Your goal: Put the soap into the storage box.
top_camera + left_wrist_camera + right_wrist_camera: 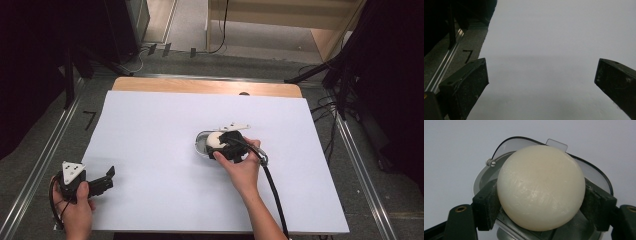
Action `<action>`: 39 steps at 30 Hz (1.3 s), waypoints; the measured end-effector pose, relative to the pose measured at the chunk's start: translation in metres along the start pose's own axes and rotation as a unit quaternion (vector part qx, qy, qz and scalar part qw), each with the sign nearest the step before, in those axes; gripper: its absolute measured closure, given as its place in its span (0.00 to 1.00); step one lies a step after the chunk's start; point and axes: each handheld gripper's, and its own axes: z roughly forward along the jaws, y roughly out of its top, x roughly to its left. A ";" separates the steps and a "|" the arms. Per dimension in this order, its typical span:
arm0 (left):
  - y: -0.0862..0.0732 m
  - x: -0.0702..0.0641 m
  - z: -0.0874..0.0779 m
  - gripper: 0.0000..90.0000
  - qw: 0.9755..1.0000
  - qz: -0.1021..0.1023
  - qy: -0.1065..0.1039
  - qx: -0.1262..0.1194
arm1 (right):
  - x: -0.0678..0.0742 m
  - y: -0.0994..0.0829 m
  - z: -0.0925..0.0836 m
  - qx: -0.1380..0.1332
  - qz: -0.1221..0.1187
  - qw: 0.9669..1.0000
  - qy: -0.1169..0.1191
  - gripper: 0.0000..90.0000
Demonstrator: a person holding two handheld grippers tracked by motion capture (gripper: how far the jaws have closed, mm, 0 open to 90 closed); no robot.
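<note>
Pads (486, 205) of the right gripper (220, 145) are pressing on both flanks of a cream-white ball (541, 187), and in the right gripper view the ball is bulging well above them, so the hold is sitting at or a little below its widest line. The ball is hanging directly over a round metal container (484, 178) with a clear hinged lid (506, 145) standing open behind it; whether the ball's underside is already touching the container's inside cannot be told. From the high view, the right hand (245, 170) is resting near the middle of the white table (150, 190), with the container just beyond the knuckles.

Judging from this, the work in hand is seating the ball in the container. Doing it well is probably coming down to keeping the ball centred over the opening and lowering straight, so that it is not catching the rim or nudging the lid's hinge screw (489, 162). A smooth, round thing like this is likely to roll once freed, so the jaws are best parted only when it is fully cradled, and then only gently.

Farther off, at the table's near left corner, the left gripper (102, 181) is lying in the left hand (75, 210) with its jaws spread wide and nothing between them but bare table top.
</note>
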 end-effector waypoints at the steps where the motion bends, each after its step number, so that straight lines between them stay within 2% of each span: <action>1: 0.000 0.000 0.000 0.00 1.000 0.001 0.000 0.001 | 0.000 0.000 0.000 0.001 0.002 1.000 -0.001 0.28; 15: 0.000 0.000 0.000 0.00 1.000 0.001 -0.001 0.002 | -0.004 -0.004 0.003 0.006 0.015 1.000 -0.002 0.27; 24: 0.000 0.000 0.000 0.00 1.000 0.002 0.000 0.002 | -0.006 -0.005 0.003 0.001 0.023 1.000 0.002 0.27; 31: 0.000 0.000 0.000 0.00 1.000 0.002 0.000 0.002 | -0.011 -0.001 -0.005 -0.016 0.028 0.999 0.007 0.28; 39: 0.000 0.000 0.000 0.00 1.000 0.002 0.001 0.002 | -0.014 0.000 -0.010 -0.023 0.029 0.999 0.005 0.31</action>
